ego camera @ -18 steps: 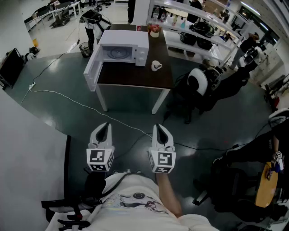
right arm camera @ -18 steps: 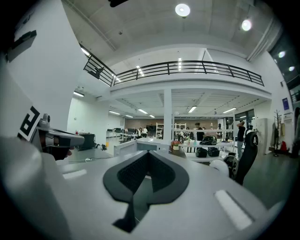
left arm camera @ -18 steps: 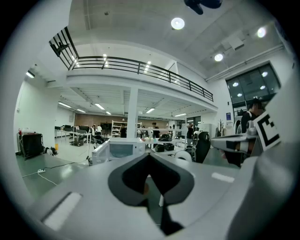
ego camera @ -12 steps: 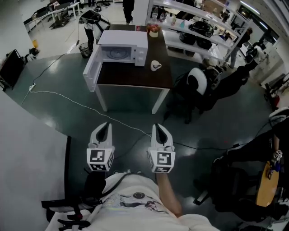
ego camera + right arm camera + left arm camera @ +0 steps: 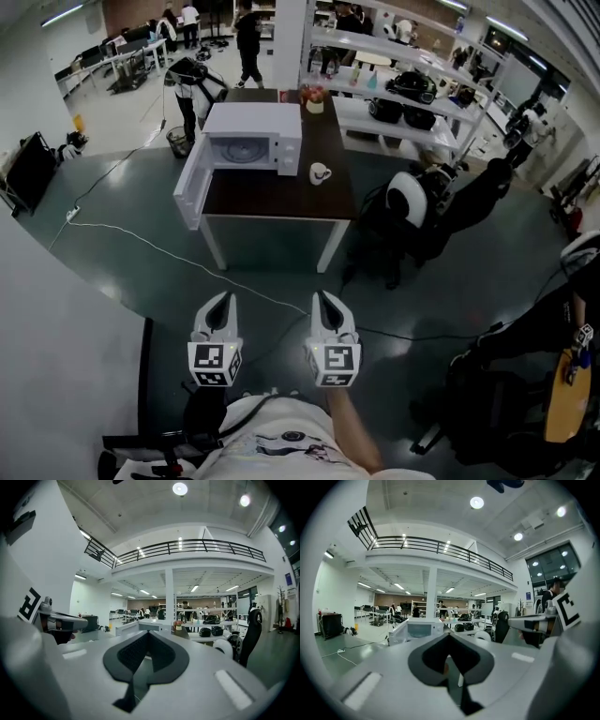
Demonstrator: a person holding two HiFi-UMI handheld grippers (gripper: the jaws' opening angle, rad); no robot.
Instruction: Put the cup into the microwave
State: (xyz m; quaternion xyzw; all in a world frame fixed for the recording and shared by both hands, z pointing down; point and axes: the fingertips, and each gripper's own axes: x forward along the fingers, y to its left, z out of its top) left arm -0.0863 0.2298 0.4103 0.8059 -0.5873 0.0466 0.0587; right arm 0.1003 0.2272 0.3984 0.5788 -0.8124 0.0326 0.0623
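Observation:
A white cup [image 5: 320, 172] stands on the dark brown table [image 5: 281, 195], just right of the white microwave [image 5: 251, 139]. The microwave's door [image 5: 190, 178] hangs open to the left and its chamber shows. Both grippers are held side by side low over the floor, well short of the table. My left gripper [image 5: 223, 302] has its jaws together and holds nothing. So does my right gripper [image 5: 323, 300]. In the left gripper view the microwave [image 5: 419, 629] shows far ahead, above the closed left gripper [image 5: 449, 637]. The right gripper [image 5: 148, 634] points at the same table.
A black and white office chair [image 5: 405, 202] stands right of the table. A white cable [image 5: 141, 239] runs across the dark floor between me and the table. Shelves [image 5: 412, 94] with appliances line the back right. People stand far behind, and a red item [image 5: 313, 97] sits at the table's far end.
The view has shifted: table and microwave sit slightly lower in the picture, and both grippers lie lower too. Their jaws stay together. A person at the back has walked on.

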